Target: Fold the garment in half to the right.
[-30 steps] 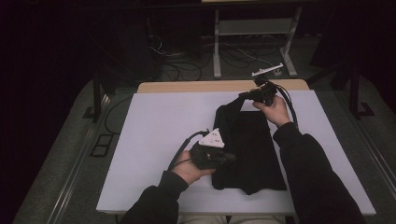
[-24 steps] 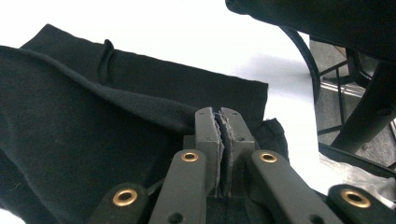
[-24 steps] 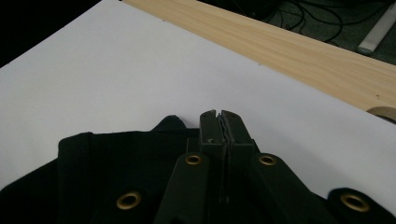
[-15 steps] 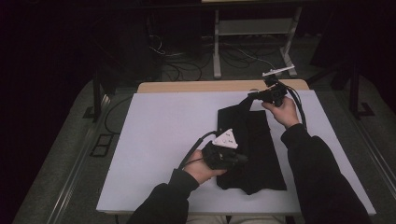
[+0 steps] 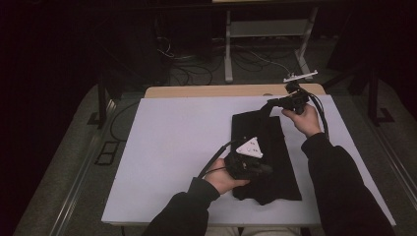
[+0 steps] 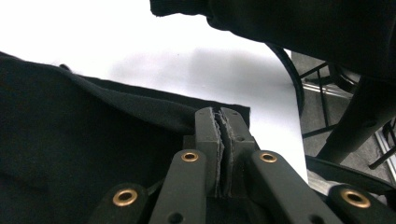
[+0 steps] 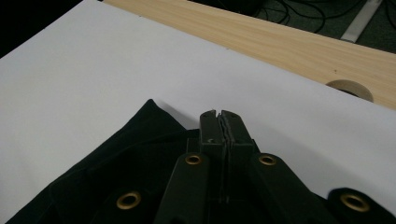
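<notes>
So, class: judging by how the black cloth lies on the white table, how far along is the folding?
Done: the black cloth already lies as a long, narrow folded strip on the white table. In hand: the left gripper is shut on its near edge and the right gripper on its far end, jaws closed on fabric. Left: probably another fold to shorten it, then letting go; neither looks done yet.

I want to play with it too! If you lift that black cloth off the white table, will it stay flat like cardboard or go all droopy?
Probably droopy. The black cloth already shows soft folds and a wavy edge near the left gripper, so it looks floppy. It lies thin on the white table, so it is likely light. It should not roll.
</notes>
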